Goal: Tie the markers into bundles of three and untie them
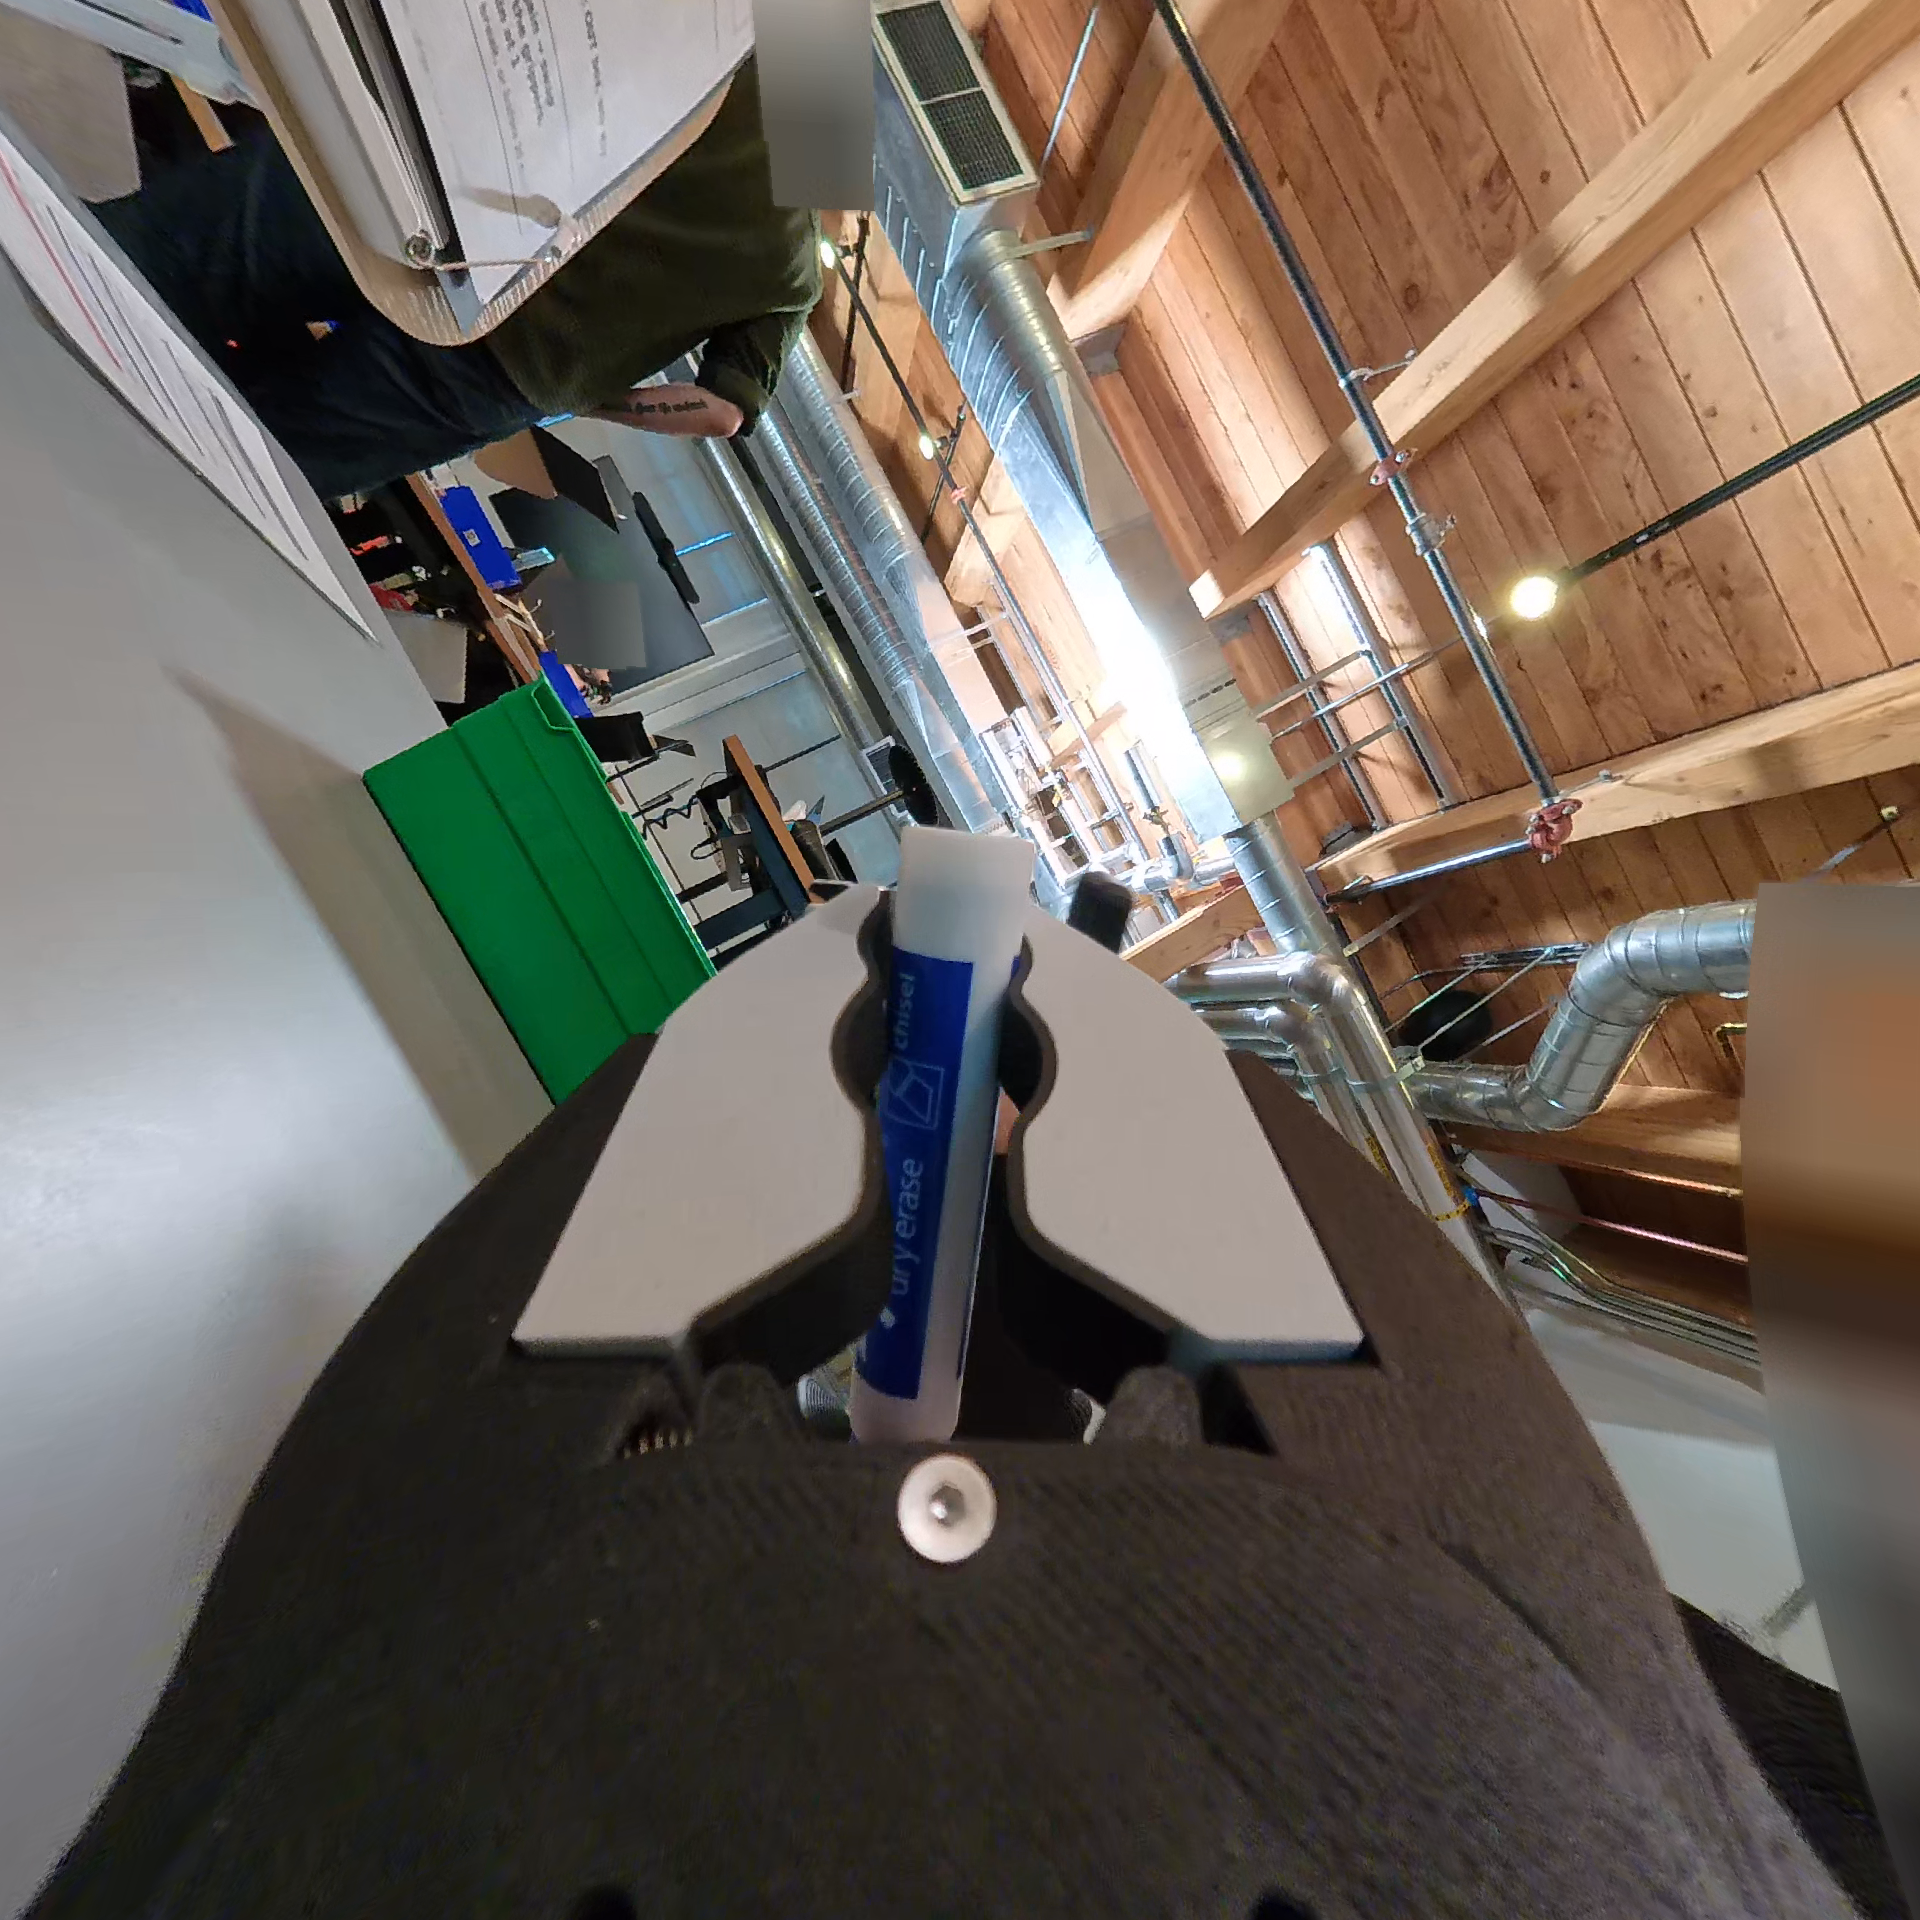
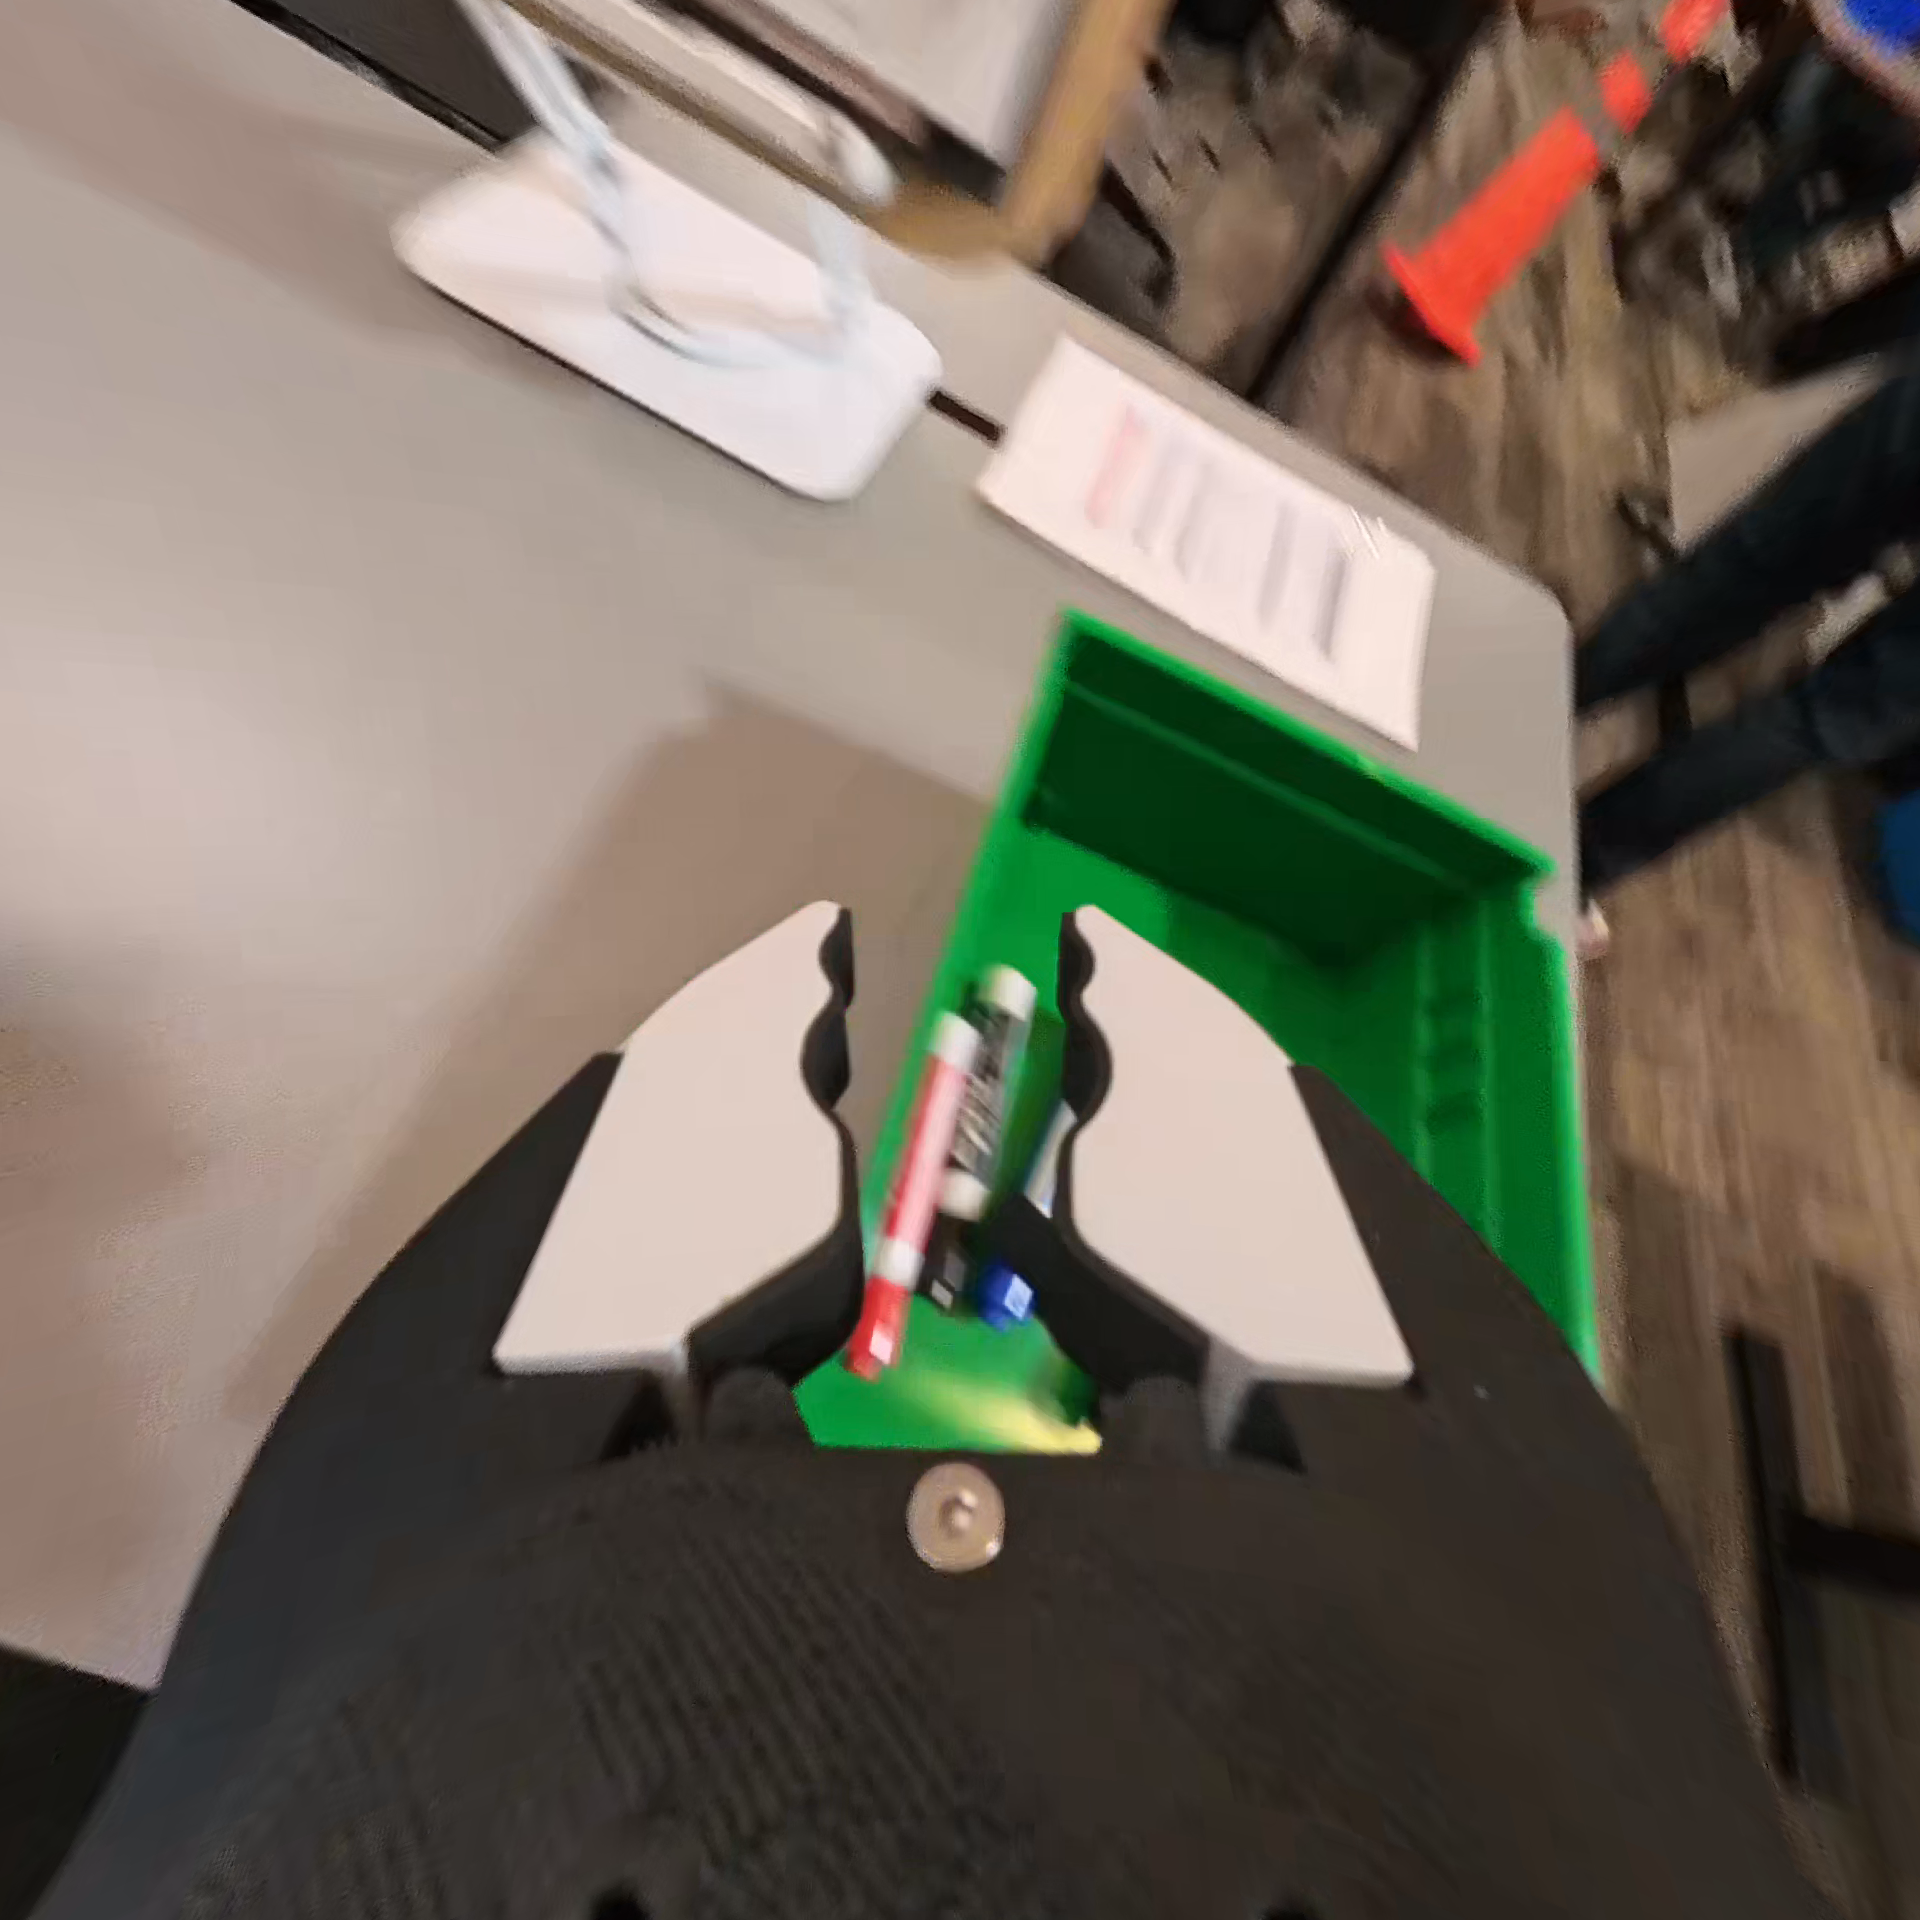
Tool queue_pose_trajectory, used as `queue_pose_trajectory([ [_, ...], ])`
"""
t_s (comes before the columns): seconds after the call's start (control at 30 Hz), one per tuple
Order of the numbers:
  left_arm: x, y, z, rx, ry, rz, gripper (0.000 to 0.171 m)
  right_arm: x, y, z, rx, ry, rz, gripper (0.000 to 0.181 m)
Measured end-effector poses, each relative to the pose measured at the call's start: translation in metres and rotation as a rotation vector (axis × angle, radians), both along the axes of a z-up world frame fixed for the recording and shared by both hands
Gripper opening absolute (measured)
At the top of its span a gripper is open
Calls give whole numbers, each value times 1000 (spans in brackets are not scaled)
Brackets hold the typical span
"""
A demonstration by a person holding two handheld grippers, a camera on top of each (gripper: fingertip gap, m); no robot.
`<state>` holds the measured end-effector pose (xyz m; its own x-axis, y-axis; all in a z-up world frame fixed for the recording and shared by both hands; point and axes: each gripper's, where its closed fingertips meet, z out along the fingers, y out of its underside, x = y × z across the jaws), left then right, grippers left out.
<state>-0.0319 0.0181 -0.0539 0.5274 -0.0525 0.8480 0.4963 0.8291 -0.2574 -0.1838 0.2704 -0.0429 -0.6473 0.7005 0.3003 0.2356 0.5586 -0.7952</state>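
Holding a white and blue marker point(image 1: 935, 1122) tight in my left gripper point(image 1: 943, 935), I see it lies along the two fingers, so it cannot slip; this gripper tilts up beside the green bin point(image 1: 540, 883) on the grey table point(image 1: 187, 1039); my right gripper point(image 2: 956, 925) is wide apart and holds nothing; it hangs over the bin point(image 2: 1299, 935), looking down, so I can see the red marker point(image 2: 914, 1174) and other markers lying inside.
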Motion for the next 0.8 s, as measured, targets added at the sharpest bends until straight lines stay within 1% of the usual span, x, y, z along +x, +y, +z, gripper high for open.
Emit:
queue_pose_trajectory([
  [0.07,1,1,0,2,9,3,18,35,-61,10,-99,-2,183,36],
  [0.1,1,1,1,2,16,9,18,58,-95,11,-159,-36,290,36],
  [0.17,3,0,3,11,34,22,18,109,-156,2,-264,-127,479,40],
  [0.23,4,-2,6,19,51,32,18,157,-202,-18,-336,-229,606,42],
  [0.27,5,-3,8,19,60,34,18,177,-219,-31,-355,-288,647,44],
  [0.33,7,-3,11,13,72,30,18,208,-241,-58,-385,-401,698,48],
  [0.37,8,-2,12,14,81,23,18,216,-248,-67,-410,-453,702,48],
  [0.4,9,0,10,-1,83,14,18,221,-252,-70,-461,-509,697,42],
  [0.43,9,0,10,4,76,18,18,225,-254,-68,-522,-576,707,34],
  [0.5,10,3,11,26,74,-19,19,231,-253,-65,-575,-704,759,22],
  [0.53,10,4,11,12,76,-21,20,229,-250,-65,-577,-729,755,21],
  [0.63,8,-3,11,-25,77,31,19,212,-239,-56,-596,-671,726,18],
  [0.67,6,-9,11,-17,70,59,23,205,-233,-49,-598,-626,716,18],
  [0.73,4,-19,11,12,56,99,34,182,-218,-36,-558,-501,661,18],
  [0.77,3,-21,10,12,41,106,46,167,-208,-31,-513,-439,615,17],
  [0.8,1,-21,8,-5,32,110,51,149,-195,-24,-472,-365,562,17],
])
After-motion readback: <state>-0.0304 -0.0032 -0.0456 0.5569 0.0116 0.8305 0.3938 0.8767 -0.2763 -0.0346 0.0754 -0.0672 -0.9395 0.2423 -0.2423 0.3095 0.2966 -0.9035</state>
